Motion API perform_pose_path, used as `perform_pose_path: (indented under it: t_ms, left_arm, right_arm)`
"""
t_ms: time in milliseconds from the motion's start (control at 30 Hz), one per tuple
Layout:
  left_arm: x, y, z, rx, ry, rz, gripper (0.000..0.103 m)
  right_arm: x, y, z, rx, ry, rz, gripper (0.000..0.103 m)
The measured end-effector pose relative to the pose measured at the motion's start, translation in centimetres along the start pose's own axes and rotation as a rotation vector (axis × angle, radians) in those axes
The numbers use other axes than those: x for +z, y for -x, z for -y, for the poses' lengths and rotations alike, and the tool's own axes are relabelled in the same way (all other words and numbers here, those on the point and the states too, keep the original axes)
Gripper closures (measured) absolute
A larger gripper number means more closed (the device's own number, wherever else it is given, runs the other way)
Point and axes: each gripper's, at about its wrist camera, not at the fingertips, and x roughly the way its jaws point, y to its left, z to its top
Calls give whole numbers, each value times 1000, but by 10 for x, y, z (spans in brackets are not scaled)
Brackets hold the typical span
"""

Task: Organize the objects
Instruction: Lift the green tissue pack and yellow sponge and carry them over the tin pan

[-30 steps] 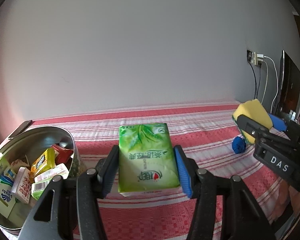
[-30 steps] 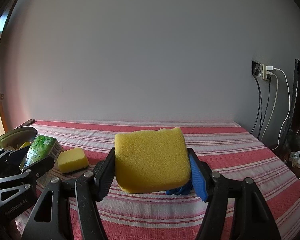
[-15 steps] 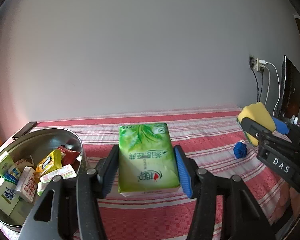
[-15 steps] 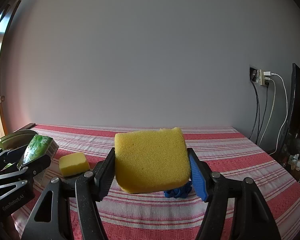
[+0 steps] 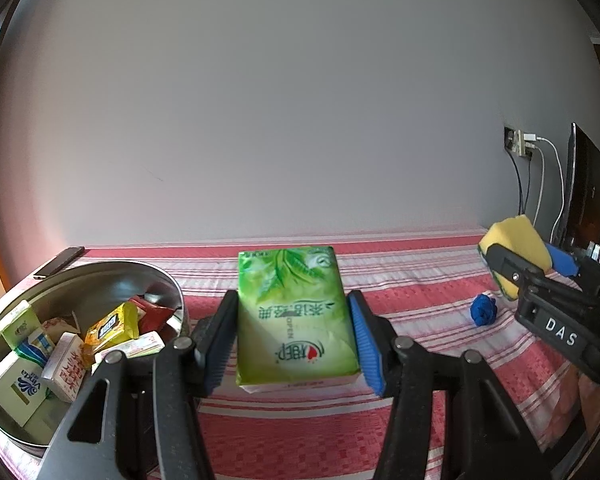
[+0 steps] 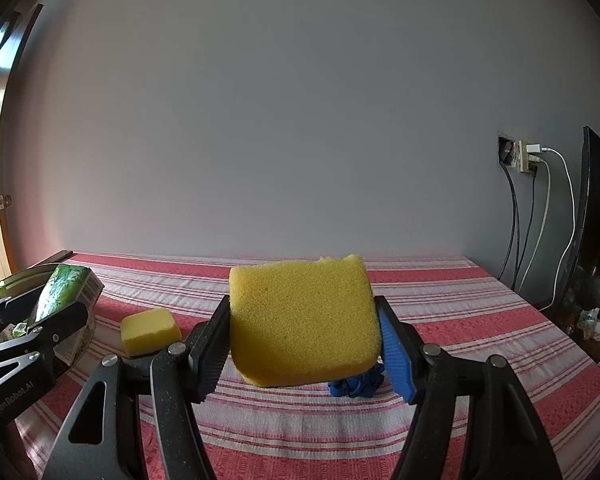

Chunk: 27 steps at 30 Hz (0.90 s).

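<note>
Between hand-held gripper (image 6: 304, 344) pads: sponge (image 6: 304, 316)

Right gripper (image 6: 304, 344) clamps large yellow sponge (image 6: 304, 320) between its pads, above red-striped tablecloth (image 6: 460, 320). Blue object (image 6: 356, 386) lies on cloth beneath sponge. Small yellow sponge (image 6: 150, 330) at left, near left gripper (image 6: 40, 320) holding green tissue pack (image 6: 60, 290).

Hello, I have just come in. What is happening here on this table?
A person is sorting things with two handheld grippers. The left gripper is shut on a green plastic tissue pack, held beside a round metal tin that already holds small packets. The right gripper is shut on a large yellow sponge, lifted above the red striped tablecloth. A smaller yellow sponge and a blue ball of yarn lie on the cloth.
</note>
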Motion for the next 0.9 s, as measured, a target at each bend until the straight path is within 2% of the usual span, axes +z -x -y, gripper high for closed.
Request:
perform_pose_path:
  t_ms: [467,900]
  left_arm:
    - [0,7,-2,20,4,35,49]
    - [-1,9,-10,2,13,31,49]
  right_arm:
    - [0,5,-6,-4,11,31,35]
    - [1,14,-15,14,46,74,35]
